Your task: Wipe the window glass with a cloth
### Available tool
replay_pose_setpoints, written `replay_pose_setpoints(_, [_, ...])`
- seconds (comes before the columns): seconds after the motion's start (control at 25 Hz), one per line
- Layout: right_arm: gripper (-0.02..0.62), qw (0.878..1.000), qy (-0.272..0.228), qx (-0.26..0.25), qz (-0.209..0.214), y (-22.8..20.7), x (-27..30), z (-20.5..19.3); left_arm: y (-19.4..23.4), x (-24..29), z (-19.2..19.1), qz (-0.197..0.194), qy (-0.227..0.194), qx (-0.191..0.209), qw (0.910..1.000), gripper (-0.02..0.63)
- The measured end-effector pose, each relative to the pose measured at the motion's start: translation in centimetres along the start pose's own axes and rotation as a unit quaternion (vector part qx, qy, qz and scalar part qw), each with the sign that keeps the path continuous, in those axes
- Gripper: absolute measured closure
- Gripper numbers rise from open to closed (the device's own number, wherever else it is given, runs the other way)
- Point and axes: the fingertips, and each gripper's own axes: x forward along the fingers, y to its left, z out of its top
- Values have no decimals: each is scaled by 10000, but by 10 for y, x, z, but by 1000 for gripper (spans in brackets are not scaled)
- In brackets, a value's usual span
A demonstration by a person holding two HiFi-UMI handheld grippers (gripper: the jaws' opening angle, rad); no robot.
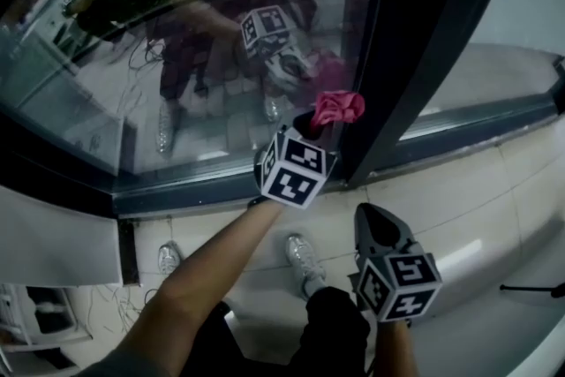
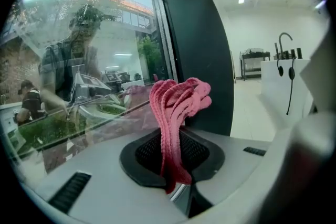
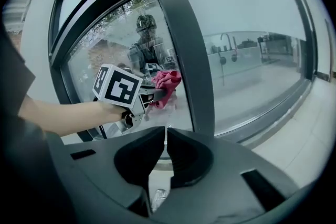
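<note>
A pink cloth (image 1: 338,109) is bunched against the lower right corner of the window glass (image 1: 177,57), close to the dark frame post (image 1: 415,57). My left gripper (image 1: 309,126) is shut on the cloth (image 2: 176,113), which stands up from between its jaws. In the right gripper view the cloth (image 3: 166,85) touches the glass (image 3: 105,55) beside the post (image 3: 184,44). My right gripper (image 1: 378,227) hangs lower, away from the window; its jaws are shut with nothing between them (image 3: 164,157).
A grey sill (image 1: 203,185) runs under the glass, with white wall below. A second pane (image 1: 512,40) lies right of the post. The floor shows the person's shoes (image 1: 305,259) and a black leg. Reflections of the person fill the glass.
</note>
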Motion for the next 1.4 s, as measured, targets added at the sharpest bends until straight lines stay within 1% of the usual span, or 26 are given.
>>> replay_pose_setpoints(0.12, [588,9999,-62,154,-42,-4,11,-6,-2,6,-22,29,138,-25,9999,543])
replay_pose_setpoints(0.24, [588,9994,-158,275,-114,-8,23,-10,-4,17,-54,13,345,-96,9994,543])
replay_pose_setpoints(0.4, [588,9987,-229,412,-169,-17,44,-31,-13,38,-104,-82,526,26,9986,543])
replay_pose_setpoints(0.52, [595,9978,-232,560,-258,-20,48,-37,-18,44,-117,-143,552,59,9984,543])
replay_pose_setpoints(0.68, [595,9954,-276,844,-366,-28,54,-47,-28,53,-141,-197,694,-72,9974,543])
replay_pose_setpoints(0.8, [595,9932,-276,1056,-396,-28,56,-42,-28,59,-151,-265,828,-106,9962,543])
replay_pose_setpoints(0.92, [595,9938,-238,992,-441,-31,59,-28,-25,71,-154,-384,900,35,9952,543])
replay_pose_setpoints(1.0, [595,9946,-197,903,-478,-32,63,-21,-27,76,-158,-456,942,34,9945,543])
replay_pose_setpoints(1.16, [595,9950,-15,890,-445,-32,68,-27,-35,82,-178,-472,1122,-190,9924,543])
replay_pose_setpoints(1.32, [595,9947,36,939,-423,-38,72,-35,-47,96,-207,-513,1359,-153,9893,543])
replay_pose_setpoints(1.4, [595,9952,87,879,-423,-36,73,-35,-51,100,-217,-552,1469,-144,9875,543])
